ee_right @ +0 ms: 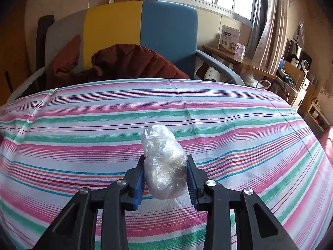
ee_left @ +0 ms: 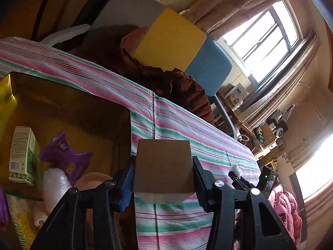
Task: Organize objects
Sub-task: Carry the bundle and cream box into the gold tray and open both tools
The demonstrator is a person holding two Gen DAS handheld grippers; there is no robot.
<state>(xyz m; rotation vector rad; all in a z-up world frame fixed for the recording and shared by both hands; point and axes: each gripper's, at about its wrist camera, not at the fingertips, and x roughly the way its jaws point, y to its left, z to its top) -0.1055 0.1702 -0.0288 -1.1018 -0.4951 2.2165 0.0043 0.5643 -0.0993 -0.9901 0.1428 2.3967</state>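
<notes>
My left gripper (ee_left: 163,164) is shut on a small brown cardboard box (ee_left: 163,166) and holds it above the striped cloth, just right of a yellow storage bin (ee_left: 12,95). The bin holds a green and white carton (ee_left: 22,154), a purple packet (ee_left: 64,152), a clear plastic bundle (ee_left: 56,185) and other items. My right gripper (ee_right: 165,166) is shut on a clear plastic-wrapped bundle (ee_right: 164,164) above the striped cloth (ee_right: 83,125). In the left wrist view the other gripper (ee_left: 237,176) shows at the right, over the cloth, with the white bundle at its tip.
The striped cloth (ee_left: 187,129) covers the table. Behind it stands a chair with grey, yellow and blue panels (ee_right: 145,31) and a dark red jacket (ee_right: 135,64) on its seat. A cluttered wooden desk (ee_right: 235,58) stands by the window at the right.
</notes>
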